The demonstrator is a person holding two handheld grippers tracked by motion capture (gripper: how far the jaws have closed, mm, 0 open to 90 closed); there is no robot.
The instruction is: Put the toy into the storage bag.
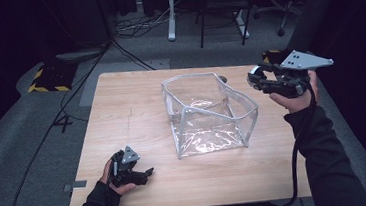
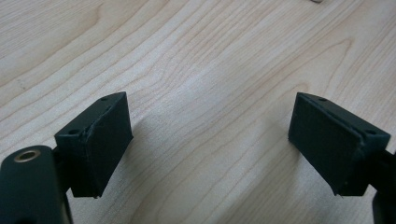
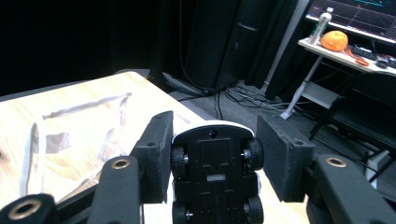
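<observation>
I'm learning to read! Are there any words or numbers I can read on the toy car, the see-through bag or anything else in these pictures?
None can be read.
Toy car: its black underside shows no letters.
Clear plastic bag: no print.
Screen behind the orange: only coloured lines, too small and blurred to read.
Floor plate: yellow-and-black warning stripes, no words.

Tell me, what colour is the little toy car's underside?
Black, with black wheels and a white body edge; the right gripper view shows the toy car best, clamped in the right gripper.

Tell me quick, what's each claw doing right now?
Left gripper: open, nothing held, low over the table.
Right gripper: closed on a toy car, underside showing.
</observation>
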